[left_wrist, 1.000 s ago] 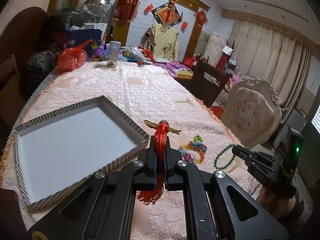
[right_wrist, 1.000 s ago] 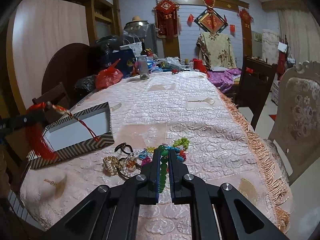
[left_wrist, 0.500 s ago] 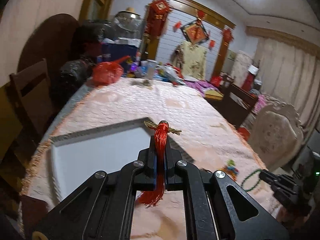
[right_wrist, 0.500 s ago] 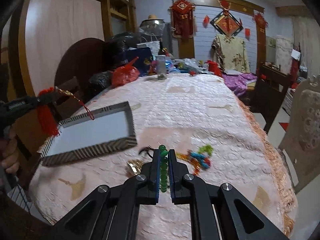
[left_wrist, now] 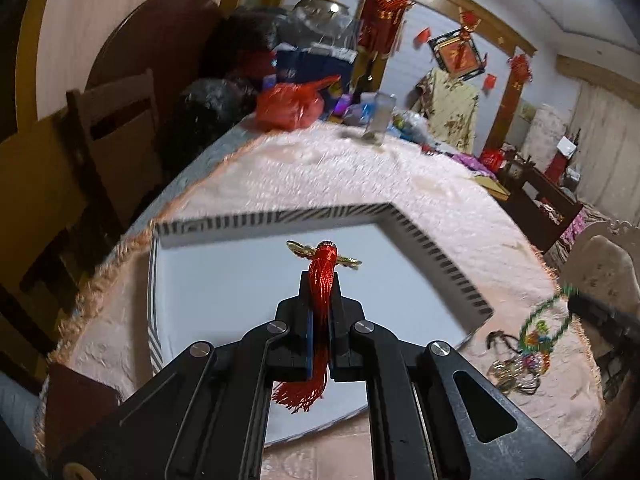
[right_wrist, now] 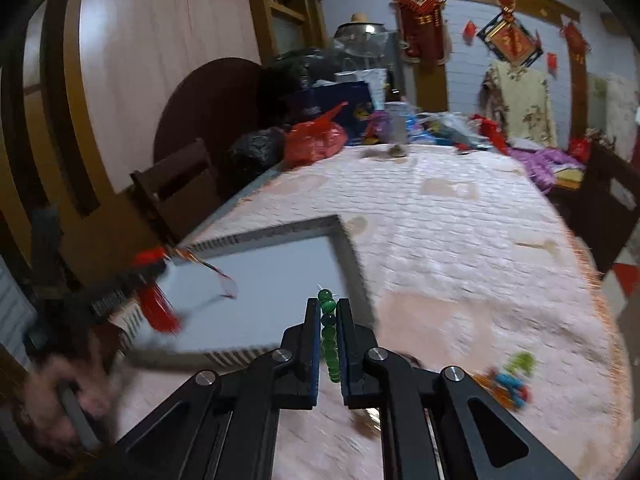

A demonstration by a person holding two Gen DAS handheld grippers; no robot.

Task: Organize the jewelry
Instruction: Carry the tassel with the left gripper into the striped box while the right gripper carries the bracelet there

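The left gripper (left_wrist: 320, 304) has its fingers clamped on a red tassel ornament (left_wrist: 322, 280), gold pin end forward and fringe hanging behind, poised above the striped-rim tray (left_wrist: 440, 256), presumably for release there. The right gripper (right_wrist: 329, 332) pinches a green bead bracelet (right_wrist: 329, 336) between nearly closed fingers, held over the tray's near right corner, likely bound for the same spot. The tray's white floor looks bare, nothing lying in it. Just right of it on the desk (right_wrist: 460, 248) lies a loose pile of colourful jewelry (left_wrist: 520, 356) not yet sorted. Bags clutter the desk's far end.
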